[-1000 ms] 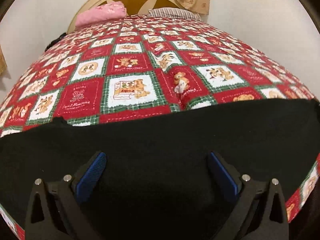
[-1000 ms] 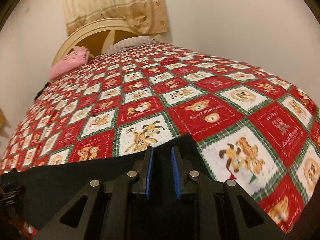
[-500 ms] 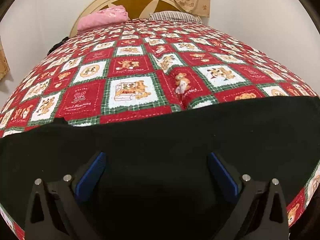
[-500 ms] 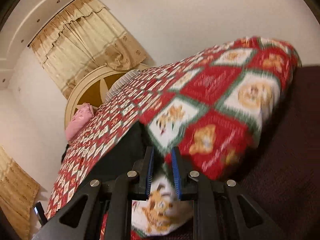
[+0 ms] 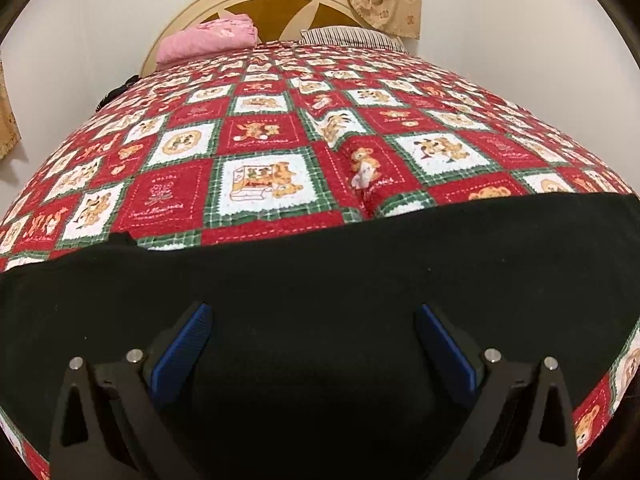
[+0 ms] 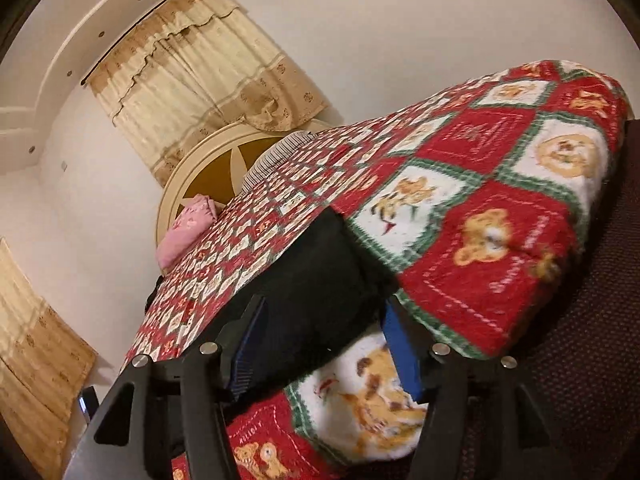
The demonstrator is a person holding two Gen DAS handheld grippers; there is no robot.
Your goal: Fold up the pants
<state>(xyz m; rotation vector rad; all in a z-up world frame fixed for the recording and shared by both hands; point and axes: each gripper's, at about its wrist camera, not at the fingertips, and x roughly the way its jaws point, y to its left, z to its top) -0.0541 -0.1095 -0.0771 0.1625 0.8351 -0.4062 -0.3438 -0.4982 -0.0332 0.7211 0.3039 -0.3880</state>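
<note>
- Spread over the bed, a red, white and green patchwork quilt (image 5: 256, 184) printed with teddy bears serves as the folding surface, and the black fabric pants (image 5: 320, 280) lie across its near edge in a wide dark band.
- Nearest in the left wrist view, the left gripper (image 5: 312, 340) hovers over the pants with its jaws spread wide and nothing clamped; its view matches the one a second ago.
- Beside it, the right gripper (image 6: 320, 340) has changed most: a second ago it was pinched almost closed with the pants' corner at its tips, and now its jaws are opening, the blue pads (image 6: 250, 344) clear of the cloth.
- Its view has also rolled and swung to the bed's corner, so the end of the pants (image 6: 316, 280) now sits between the parting fingers, at the edge of the quilt (image 6: 500, 240).
- That reads as a release: the right end looks set down, and a fresh grasp is likely needed for the next fold.
- Farther off, a pink folded cloth (image 5: 208, 40) and a striped pillow (image 5: 352, 36) rest against the cream round headboard (image 5: 280, 4), below beige curtains (image 6: 200, 72).
</note>
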